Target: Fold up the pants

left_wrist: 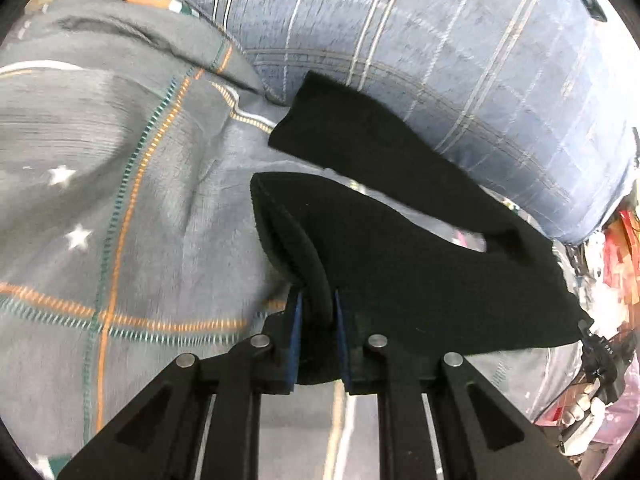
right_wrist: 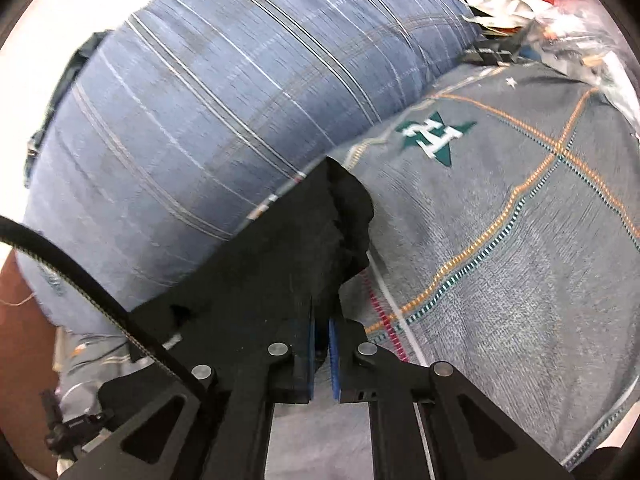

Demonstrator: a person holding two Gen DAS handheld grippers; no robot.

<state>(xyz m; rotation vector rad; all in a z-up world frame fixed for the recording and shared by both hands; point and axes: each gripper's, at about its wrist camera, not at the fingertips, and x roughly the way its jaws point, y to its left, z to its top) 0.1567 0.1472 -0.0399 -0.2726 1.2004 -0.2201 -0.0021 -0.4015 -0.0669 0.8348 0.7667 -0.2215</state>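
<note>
A pair of black pants (left_wrist: pixel 400 248) is held up above a bed by two handheld grippers. In the left wrist view, the left gripper (left_wrist: pixel 316 320) is closed on a thick fold of the black fabric, which is pinched between its blue pads (left_wrist: pixel 295 340). From this grip the cloth spreads away to the right and far side, with two leg ends seen hanging over the bedding. In the right wrist view, the right gripper (right_wrist: pixel 322 336) is likewise clamped on a bunched edge of the pants (right_wrist: pixel 280 256), with the fabric rising up and to the left from its nearly touching blue pads (right_wrist: pixel 335 360). Beneath the garment, a grey bedspread (left_wrist: pixel 120 200) with orange and green stitched lines and white stars is spread. On its far side, a large blue plaid pillow (right_wrist: pixel 200 120) is lying against it.
</note>
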